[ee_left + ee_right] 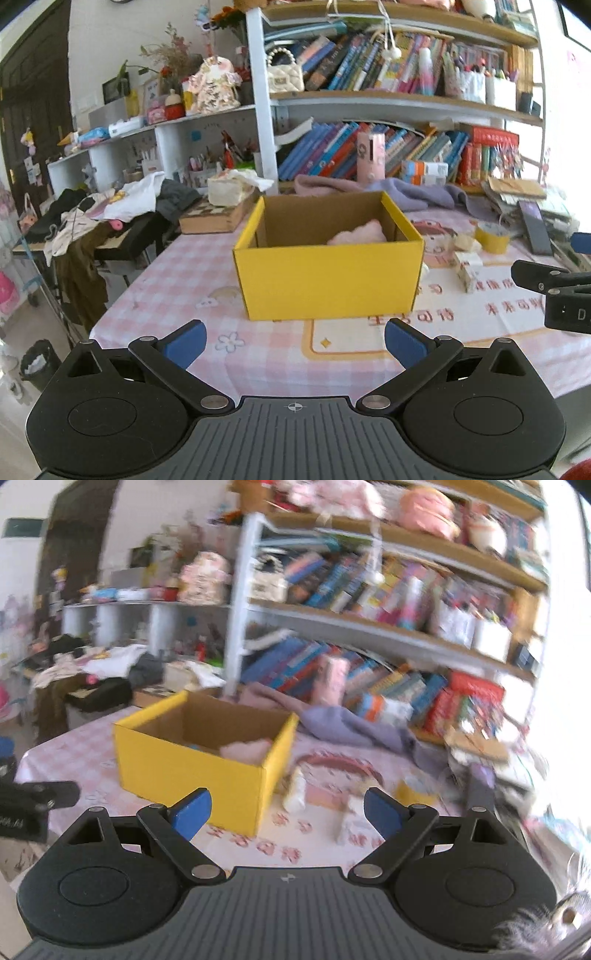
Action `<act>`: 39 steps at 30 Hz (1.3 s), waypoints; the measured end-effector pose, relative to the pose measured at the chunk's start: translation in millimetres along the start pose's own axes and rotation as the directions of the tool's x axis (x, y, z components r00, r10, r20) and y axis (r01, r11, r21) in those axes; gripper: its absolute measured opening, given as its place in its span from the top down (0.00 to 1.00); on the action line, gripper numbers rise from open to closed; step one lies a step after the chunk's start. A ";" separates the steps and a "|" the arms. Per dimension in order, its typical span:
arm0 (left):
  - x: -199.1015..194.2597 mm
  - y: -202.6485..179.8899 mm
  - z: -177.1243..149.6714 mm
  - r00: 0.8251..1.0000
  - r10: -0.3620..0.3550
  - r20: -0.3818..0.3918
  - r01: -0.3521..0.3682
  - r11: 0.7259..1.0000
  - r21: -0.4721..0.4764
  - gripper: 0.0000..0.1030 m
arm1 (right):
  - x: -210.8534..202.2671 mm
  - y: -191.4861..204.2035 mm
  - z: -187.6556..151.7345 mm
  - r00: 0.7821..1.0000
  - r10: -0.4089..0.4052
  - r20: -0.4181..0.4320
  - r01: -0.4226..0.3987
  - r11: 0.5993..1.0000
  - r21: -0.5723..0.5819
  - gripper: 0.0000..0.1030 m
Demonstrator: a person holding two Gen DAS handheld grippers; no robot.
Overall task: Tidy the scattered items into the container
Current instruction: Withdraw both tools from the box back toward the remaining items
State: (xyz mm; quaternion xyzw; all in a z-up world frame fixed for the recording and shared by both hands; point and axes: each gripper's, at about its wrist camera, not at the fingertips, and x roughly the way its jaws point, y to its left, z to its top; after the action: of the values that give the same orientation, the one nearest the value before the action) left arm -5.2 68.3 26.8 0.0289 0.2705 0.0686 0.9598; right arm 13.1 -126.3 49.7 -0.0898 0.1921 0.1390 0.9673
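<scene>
A yellow cardboard box (pixel 328 282) (pixel 192 771) stands open on the pink checked tablecloth, with a pink fluffy item (pixel 360 233) (pixel 248 750) inside. My left gripper (pixel 294 341) is open and empty, just short of the box's near wall. My right gripper (pixel 287 814) is open and empty too, pointing at the box's right corner; this view is blurred. Right of the box lie a small white patterned box (pixel 468 271) (pixel 351 821), a white item (pixel 295 788) against the box, and a small yellow cup (pixel 492 238) (pixel 415 792).
A lilac cloth (pixel 413 194) (pixel 354 725) lies behind the box under a packed bookshelf (pixel 388 147). Papers and a dark flat object (pixel 533 225) are piled at the right. Clothes (pixel 110 206) cover a side table on the left. The other gripper (pixel 554 291) shows at the right edge.
</scene>
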 end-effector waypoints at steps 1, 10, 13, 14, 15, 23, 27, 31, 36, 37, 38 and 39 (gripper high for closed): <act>0.4 -2.1 -1.5 1.000 -0.006 -0.003 0.006 1.000 0.004 0.00 | 0.1 -2.7 -3.9 1.000 -0.008 -0.012 0.008 1.000 0.012 0.13; 9.6 -21.1 -6.2 0.997 -0.066 -0.043 0.067 0.997 0.045 0.00 | -1.0 -11.2 -22.4 0.997 -0.026 -0.076 0.027 1.000 0.013 0.09; 13.8 -30.2 -7.1 0.994 -0.088 -0.060 0.091 0.994 0.062 0.00 | -1.2 -14.3 -25.6 0.996 -0.018 -0.091 0.019 1.000 0.008 0.08; 16.0 -33.8 -7.3 0.993 -0.096 -0.071 0.101 0.993 0.069 0.00 | -0.8 -15.8 -26.8 0.995 -0.018 -0.099 0.019 1.000 0.007 0.08; 18.7 -37.9 -7.8 0.991 -0.104 -0.086 0.111 0.991 0.074 0.00 | -0.1 -17.5 -28.0 0.994 -0.019 -0.110 0.020 1.000 0.004 0.08; 35.7 -59.0 -14.0 0.967 -0.163 -0.194 0.181 0.980 0.078 0.00 | 10.6 -38.3 -38.2 0.972 -0.068 -0.225 0.075 0.997 0.026 0.08; 40.9 -64.5 -13.5 0.960 -0.186 -0.207 0.204 0.977 0.067 0.00 | 16.9 -45.2 -41.3 0.966 -0.066 -0.250 0.076 0.997 0.029 0.08; 49.7 -73.5 -12.9 0.946 -0.219 -0.238 0.239 0.969 0.060 0.00 | 22.8 -50.4 -43.3 0.962 -0.063 -0.266 0.072 0.997 0.025 0.07; 61.4 -95.9 -10.9 0.927 -0.263 -0.266 0.299 0.949 0.103 0.00 | 32.9 -64.4 -45.3 0.948 -0.081 -0.306 0.102 0.993 0.053 0.07; 63.7 -100.3 -10.0 0.924 -0.271 -0.269 0.310 0.944 0.111 0.00 | 34.8 -68.2 -45.9 0.947 -0.086 -0.310 0.110 0.992 0.059 0.07; 66.0 -104.6 -8.9 0.922 -0.278 -0.271 0.319 0.940 0.119 0.00 | 36.6 -72.0 -46.8 0.945 -0.091 -0.315 0.116 0.991 0.063 0.07; 68.6 -108.8 -7.6 0.919 -0.284 -0.273 0.327 0.937 0.125 0.00 | 38.5 -75.5 -47.7 0.943 -0.095 -0.320 0.122 0.990 0.066 0.07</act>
State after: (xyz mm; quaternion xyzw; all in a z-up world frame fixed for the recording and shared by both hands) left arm 61.3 -29.0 -25.1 0.0582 0.3956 -0.1024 0.9109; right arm 53.6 -199.5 0.0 -0.0803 0.3451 0.0611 0.9331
